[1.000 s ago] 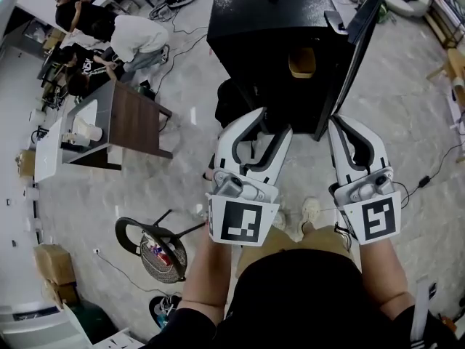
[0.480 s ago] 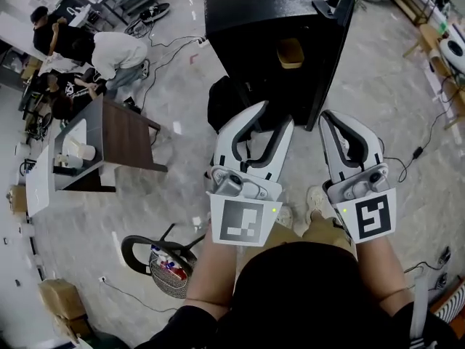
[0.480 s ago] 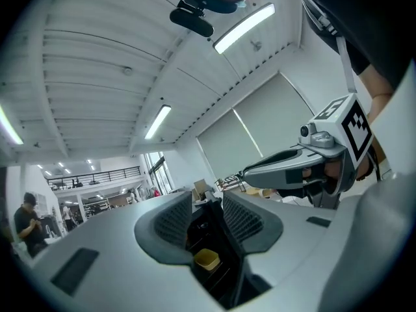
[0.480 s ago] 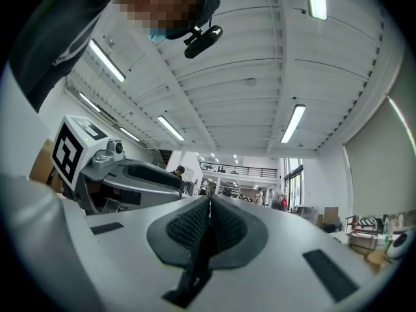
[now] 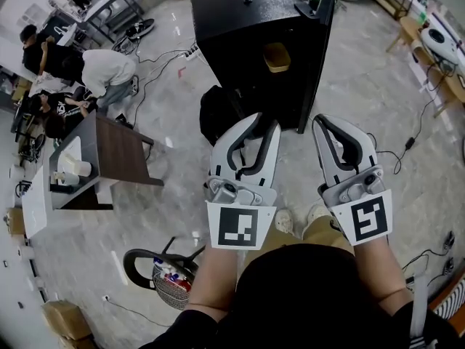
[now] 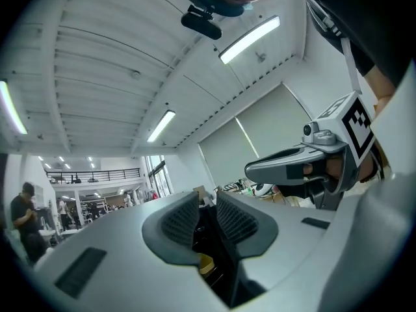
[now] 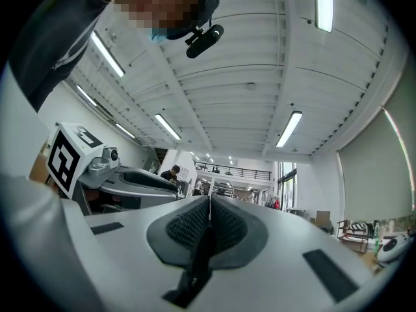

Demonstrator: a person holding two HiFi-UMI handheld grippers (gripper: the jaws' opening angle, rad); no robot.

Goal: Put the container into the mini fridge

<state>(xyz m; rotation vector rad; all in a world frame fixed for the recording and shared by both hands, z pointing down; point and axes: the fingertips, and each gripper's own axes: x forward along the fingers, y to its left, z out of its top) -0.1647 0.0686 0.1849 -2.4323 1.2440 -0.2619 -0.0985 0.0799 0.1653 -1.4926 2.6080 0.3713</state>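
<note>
L tongs (image 5: 261,123) apart, empty, just been closing; R tongs (image 5: 323,121) together; both held fwd.

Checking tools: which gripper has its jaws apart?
The left gripper: its jaws have just been closing but show an empty gap; the right gripper is shut.

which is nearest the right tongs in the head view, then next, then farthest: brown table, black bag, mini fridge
1. mini fridge, just ahead of the right tongs, door open
2. black bag, on the floor at the fridge's left
3. brown table, far left
</note>
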